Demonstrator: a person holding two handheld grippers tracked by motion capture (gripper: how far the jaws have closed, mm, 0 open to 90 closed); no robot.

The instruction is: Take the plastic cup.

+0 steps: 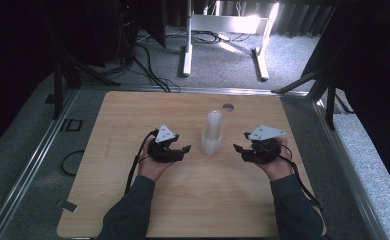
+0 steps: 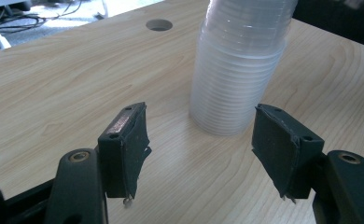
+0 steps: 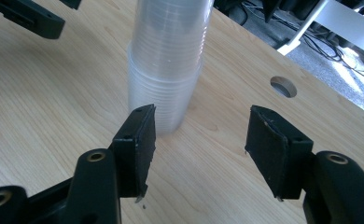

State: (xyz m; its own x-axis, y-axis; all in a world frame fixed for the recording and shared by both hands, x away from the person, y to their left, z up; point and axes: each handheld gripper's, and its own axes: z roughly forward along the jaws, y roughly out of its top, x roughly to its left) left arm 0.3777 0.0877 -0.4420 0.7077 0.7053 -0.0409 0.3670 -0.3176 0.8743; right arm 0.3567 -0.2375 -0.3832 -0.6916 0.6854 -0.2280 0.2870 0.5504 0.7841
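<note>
A stack of clear plastic cups (image 1: 213, 133) stands upside down at the middle of the wooden table (image 1: 133, 115). My left gripper (image 1: 184, 149) is just left of the stack and points at it, jaws apart with nothing between them. In the left gripper view the stack (image 2: 238, 65) rises beyond the gap of the left gripper (image 2: 201, 140). My right gripper (image 1: 237, 148) sits to the right of the stack, open and empty too. In the right gripper view the cups (image 3: 166, 65) stand ahead and a little left of the right gripper (image 3: 201, 137).
A round cable hole (image 1: 228, 106) lies in the table behind the cups. A white desk frame (image 1: 223, 35) and loose cables sit on the floor beyond the far edge. Metal rails run along both sides of the table. Bare wood lies in front of the hands.
</note>
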